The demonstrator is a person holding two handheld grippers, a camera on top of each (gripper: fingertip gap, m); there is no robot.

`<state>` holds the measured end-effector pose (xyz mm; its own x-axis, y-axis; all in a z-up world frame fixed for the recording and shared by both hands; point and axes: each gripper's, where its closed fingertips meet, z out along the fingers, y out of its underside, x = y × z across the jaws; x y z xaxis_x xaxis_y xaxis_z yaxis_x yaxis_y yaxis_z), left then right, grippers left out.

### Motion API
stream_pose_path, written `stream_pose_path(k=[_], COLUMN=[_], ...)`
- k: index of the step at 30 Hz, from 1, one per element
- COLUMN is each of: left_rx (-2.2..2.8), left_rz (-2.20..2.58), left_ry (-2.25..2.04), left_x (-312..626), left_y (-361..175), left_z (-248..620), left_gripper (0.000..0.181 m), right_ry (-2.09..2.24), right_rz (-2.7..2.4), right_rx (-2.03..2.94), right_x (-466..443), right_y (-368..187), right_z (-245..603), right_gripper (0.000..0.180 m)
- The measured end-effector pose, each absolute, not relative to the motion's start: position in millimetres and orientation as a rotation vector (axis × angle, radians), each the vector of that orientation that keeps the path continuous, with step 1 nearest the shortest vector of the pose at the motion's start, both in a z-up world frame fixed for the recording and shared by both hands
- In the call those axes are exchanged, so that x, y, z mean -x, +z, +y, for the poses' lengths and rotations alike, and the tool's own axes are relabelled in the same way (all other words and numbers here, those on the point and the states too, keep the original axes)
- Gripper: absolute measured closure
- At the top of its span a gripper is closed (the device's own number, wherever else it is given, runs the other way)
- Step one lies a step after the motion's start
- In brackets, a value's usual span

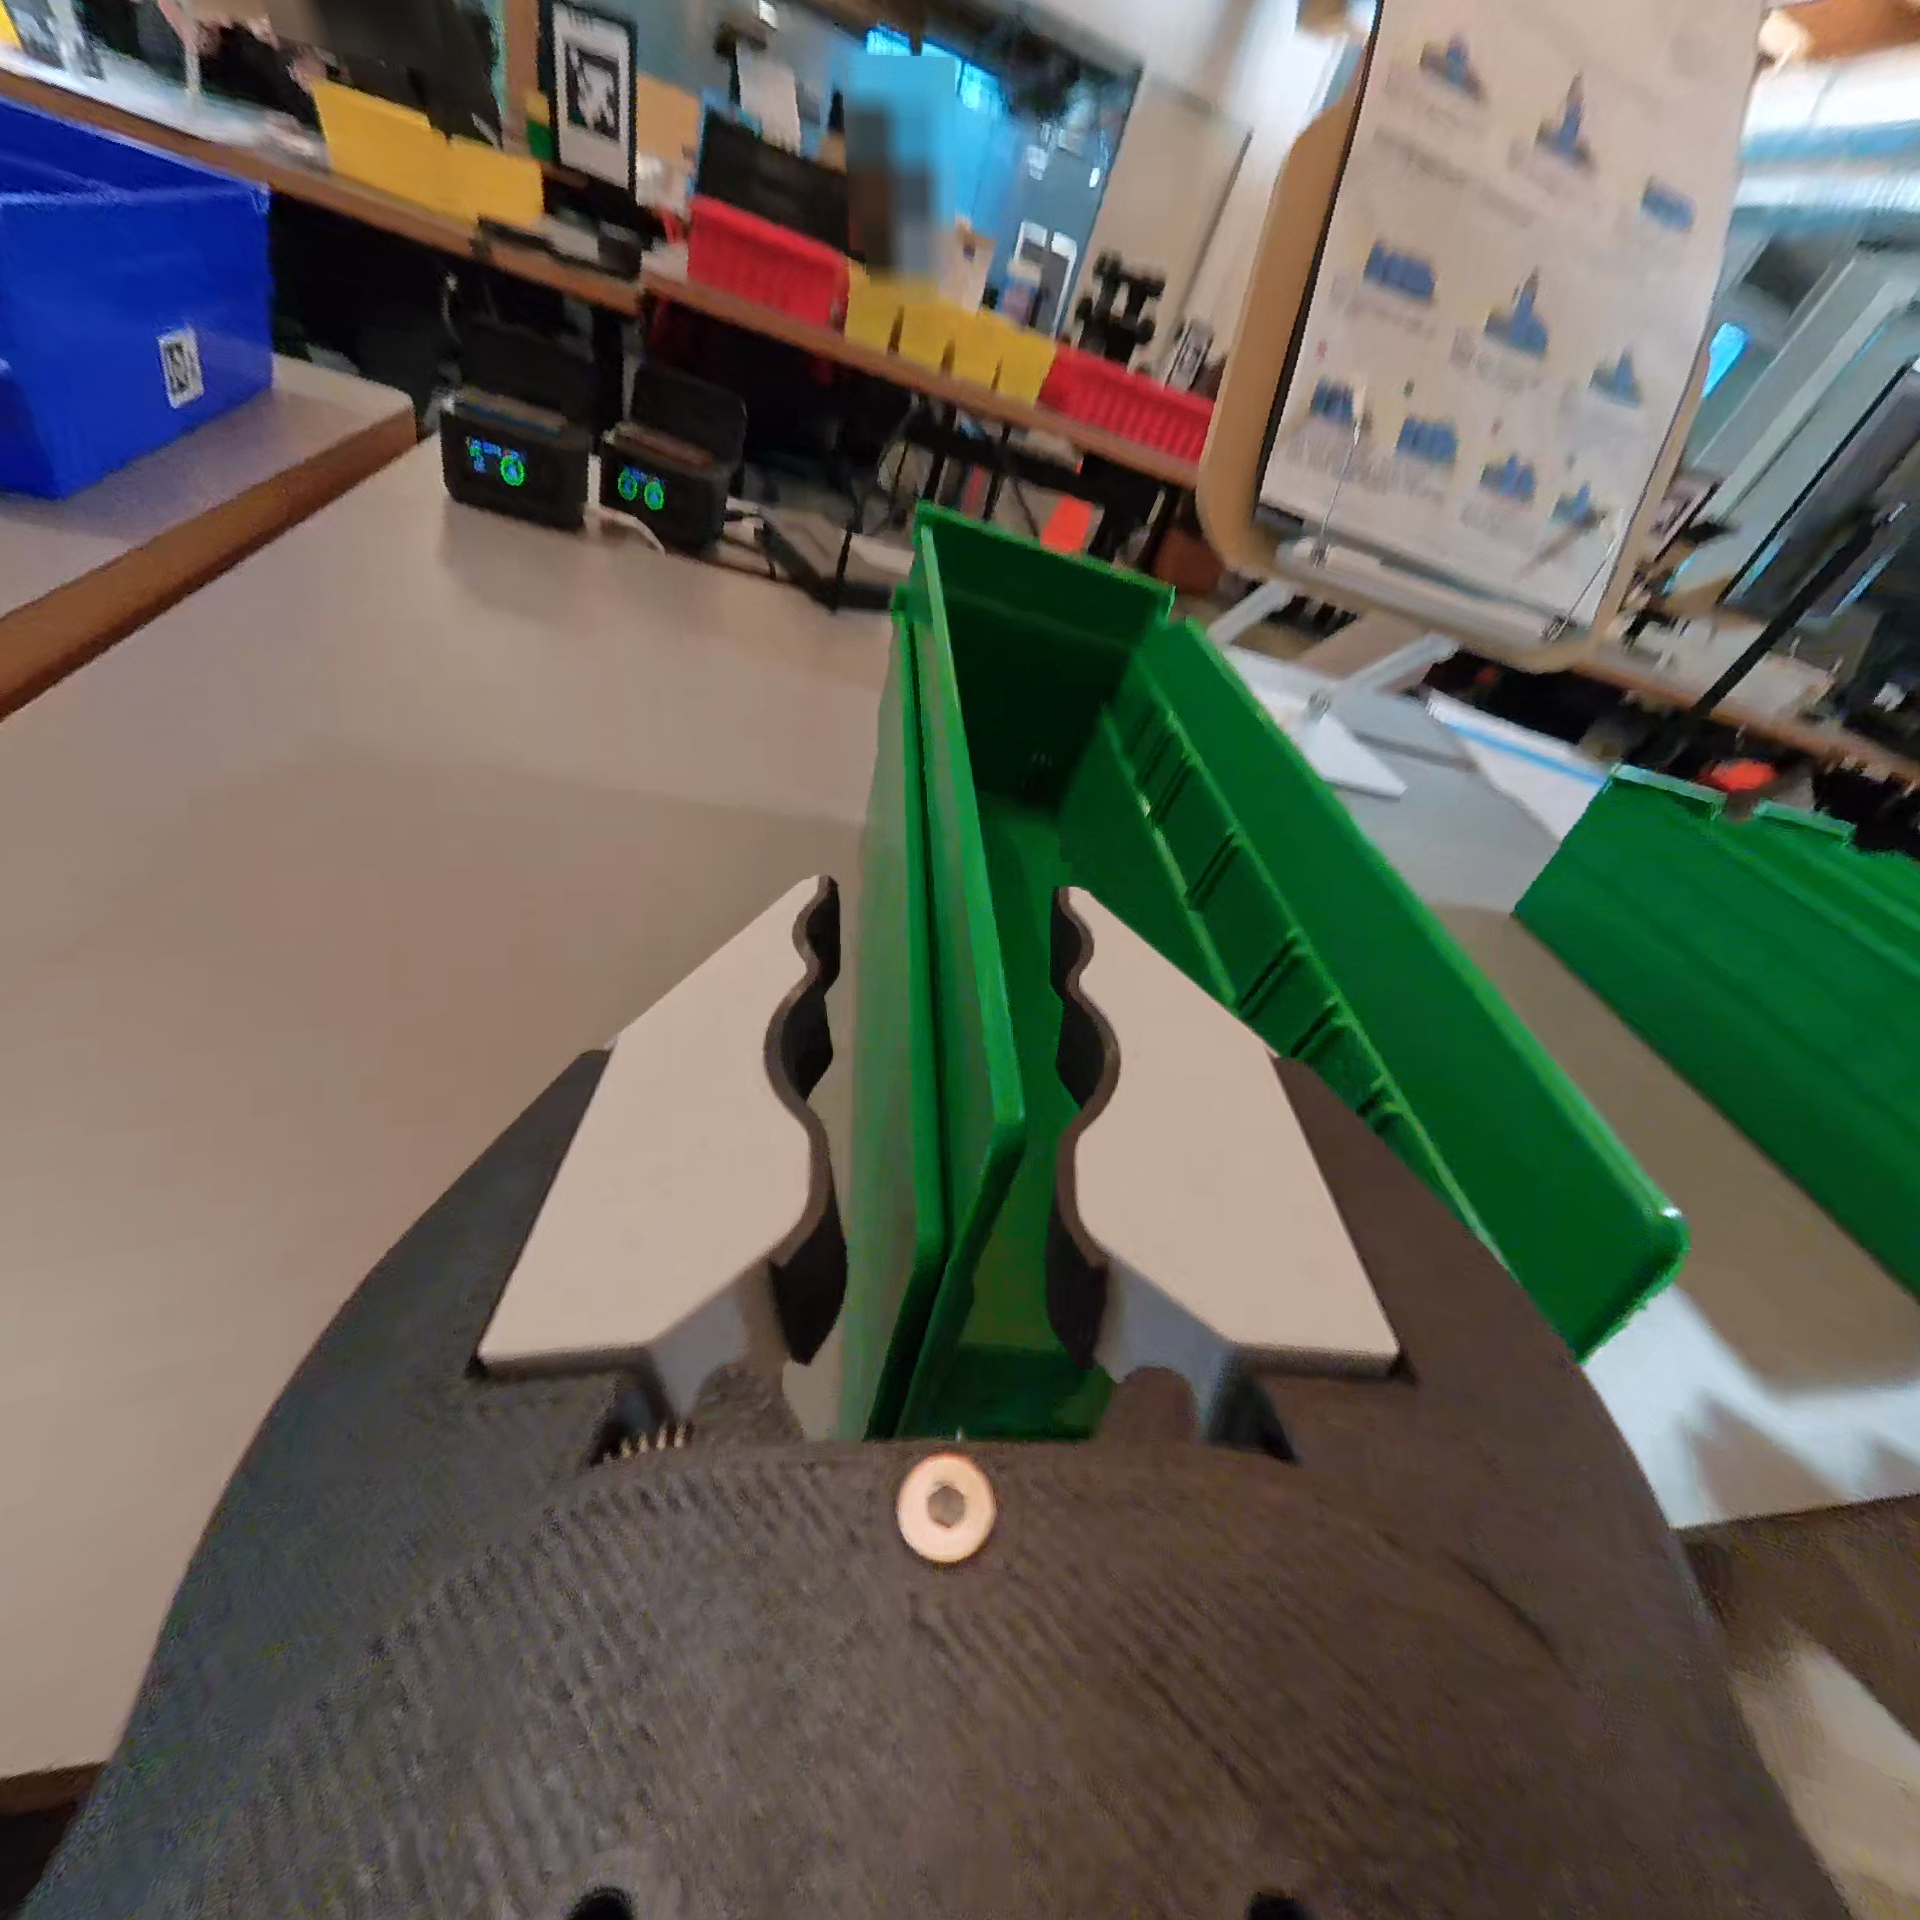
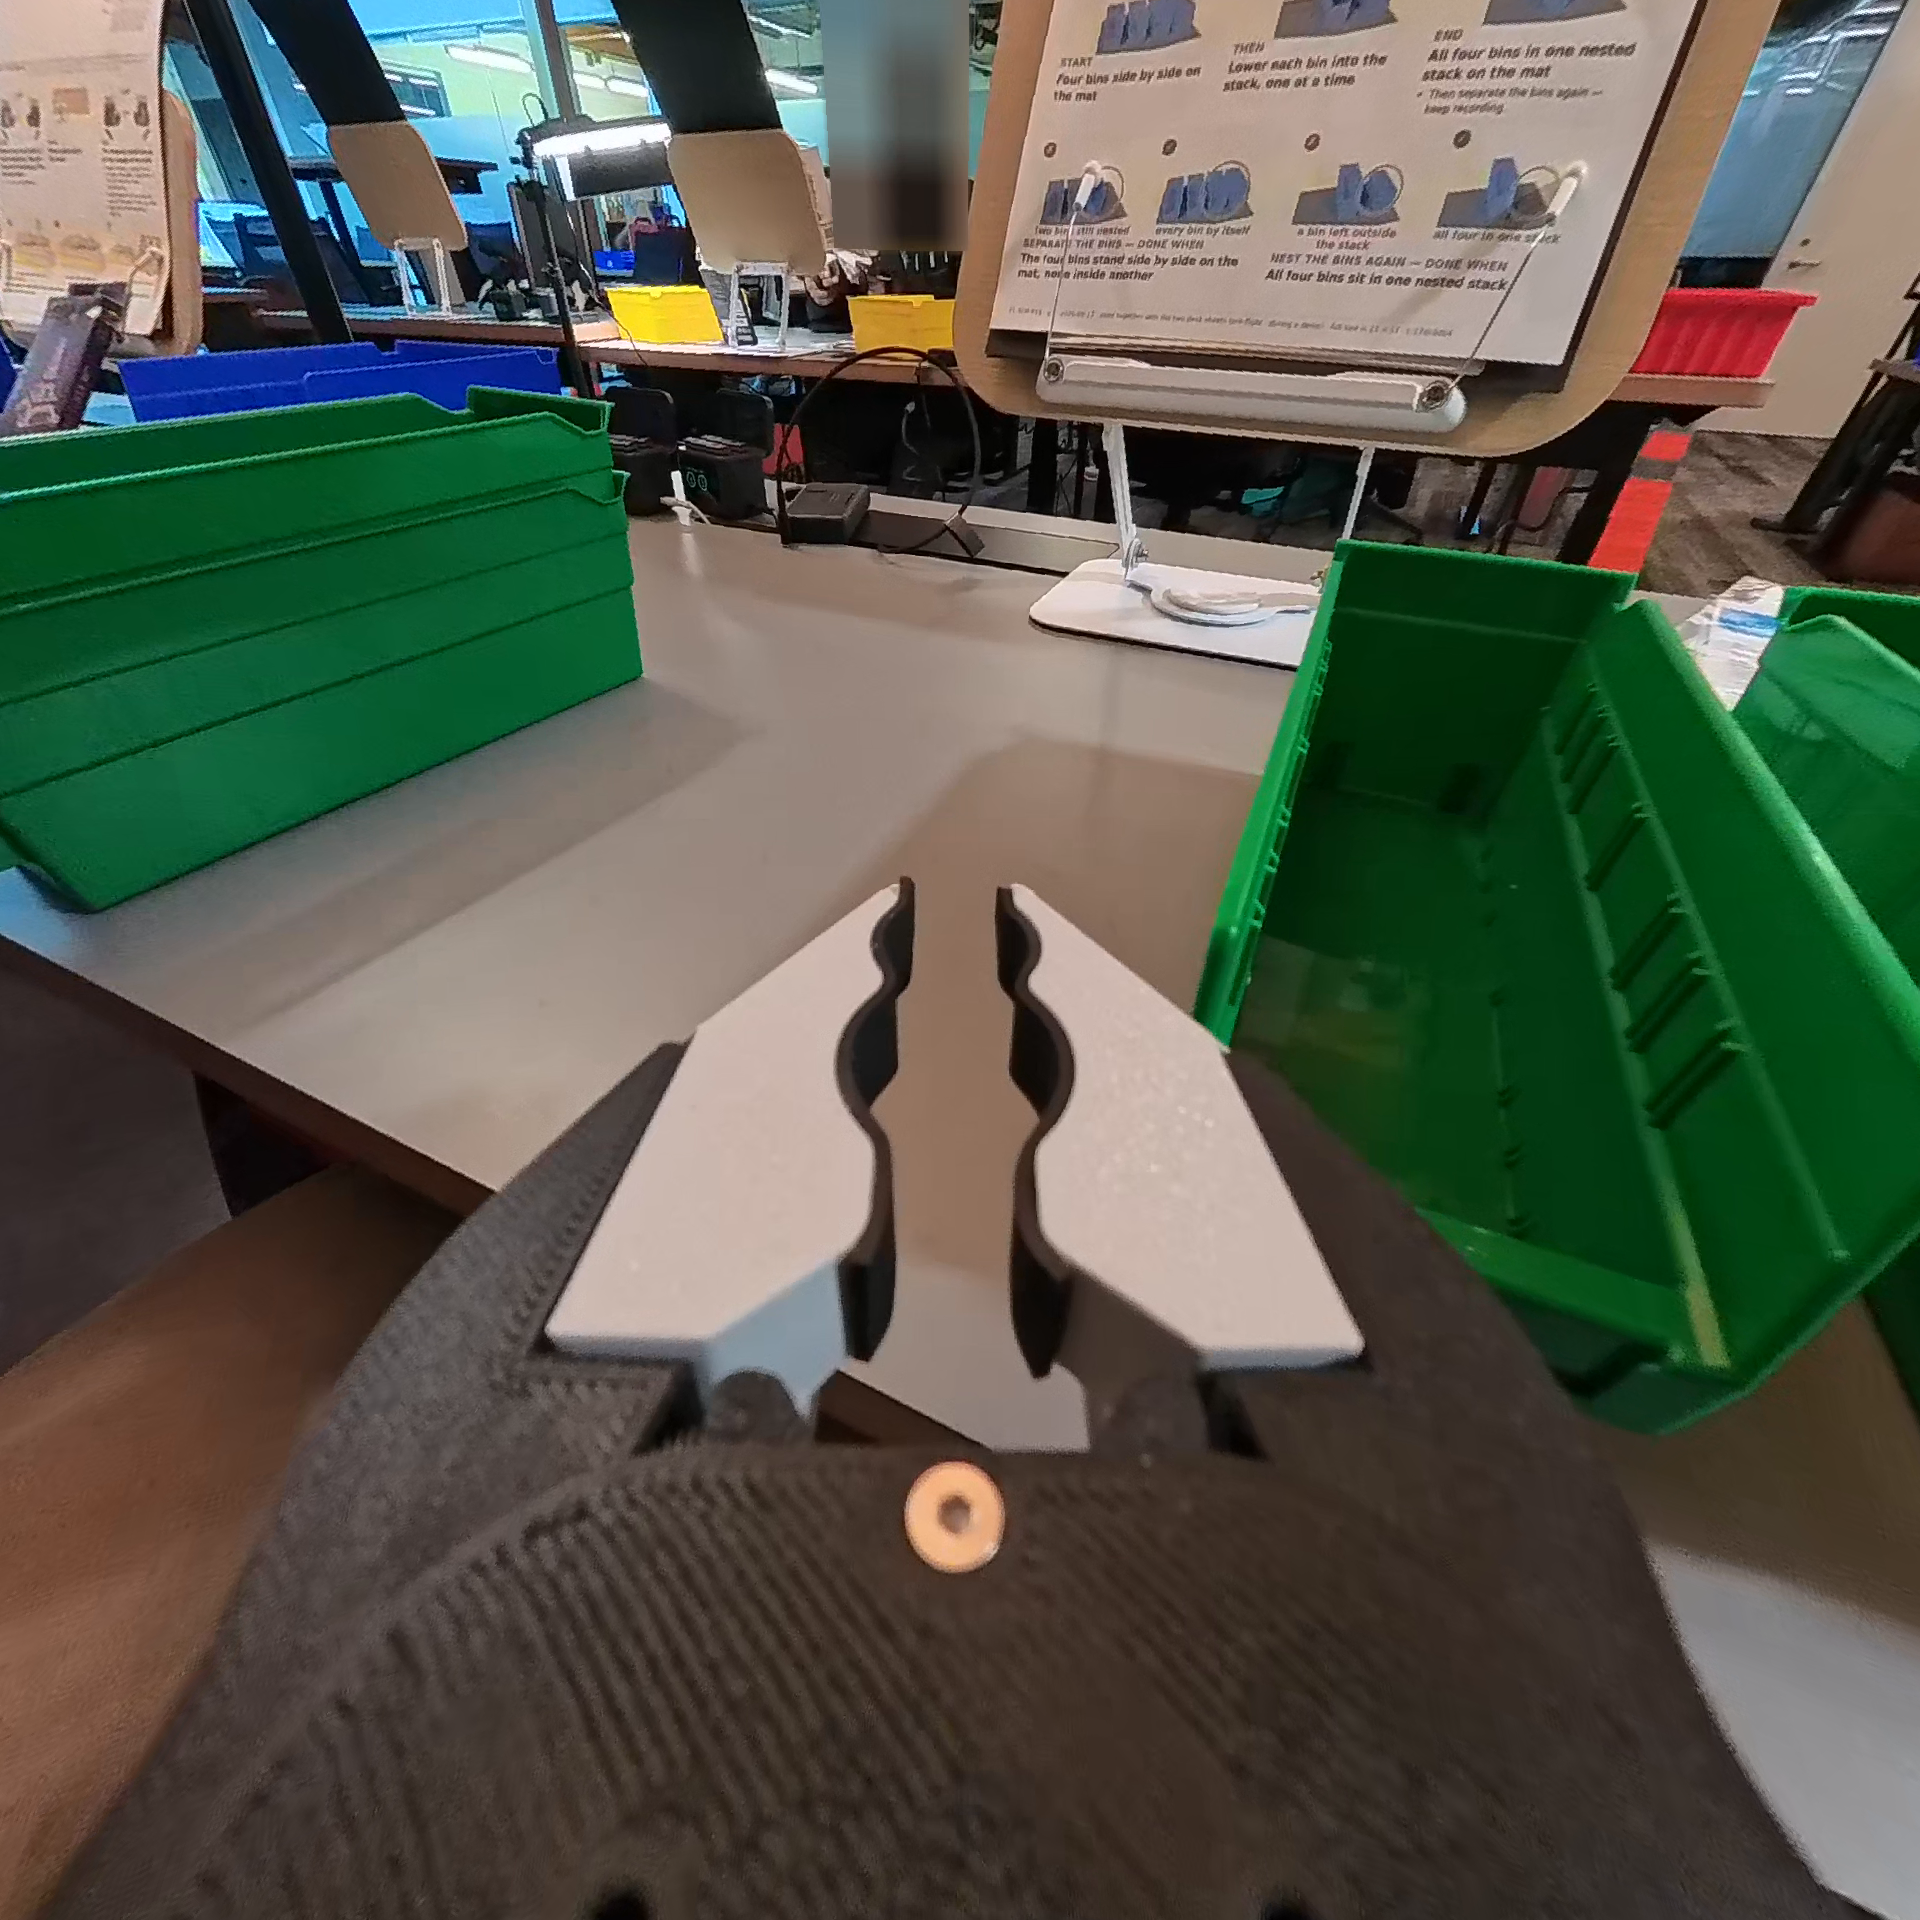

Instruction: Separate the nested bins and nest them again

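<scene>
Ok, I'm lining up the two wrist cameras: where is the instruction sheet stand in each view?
Left wrist view: the sheet stand fills the upper right.
Right wrist view: the stand is at the top, right of centre.
Shared landmark: the black chargers with green displays, left of the stand in both views.

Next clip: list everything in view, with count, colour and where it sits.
green bin stack: one, at least two nested, green, table left.
open green bin: one, green, table right, empty.
far green bin: one, green, right edge, cut off.
instruction board: one, white sheet on tan, stand at table's far side.
black devices: two, lit screens, table's far edge.
blue bin: one, neighbouring table.
red and yellow bins: several, back benches.
table: one, grey.
left gripper: jaws straddle the stack's side walls, grip unclear.
right gripper: jaws apart, nothing between.
</scene>
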<state>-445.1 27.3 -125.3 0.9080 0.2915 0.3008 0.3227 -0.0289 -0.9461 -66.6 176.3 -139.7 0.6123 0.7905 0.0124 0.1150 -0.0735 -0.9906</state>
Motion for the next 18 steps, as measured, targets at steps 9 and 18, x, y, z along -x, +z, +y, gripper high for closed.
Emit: stream_pose_path(k=[9,18], left_rx=[1.646,1.552], left_rz=[-0.438,-0.441], left_ry=[0.114,0.221], left_x=[452,464], left_y=[-131,-115], left_z=[23,10], left_gripper=[0.175,0.175], right_ry=[0.665,0.667], right_rz=[-0.794,-0.799], right_rx=[1.576,1.579], right_x=[68,69], right_y=[-142,-143], right_z=[175,175], right_gripper=[0.165,0.164])
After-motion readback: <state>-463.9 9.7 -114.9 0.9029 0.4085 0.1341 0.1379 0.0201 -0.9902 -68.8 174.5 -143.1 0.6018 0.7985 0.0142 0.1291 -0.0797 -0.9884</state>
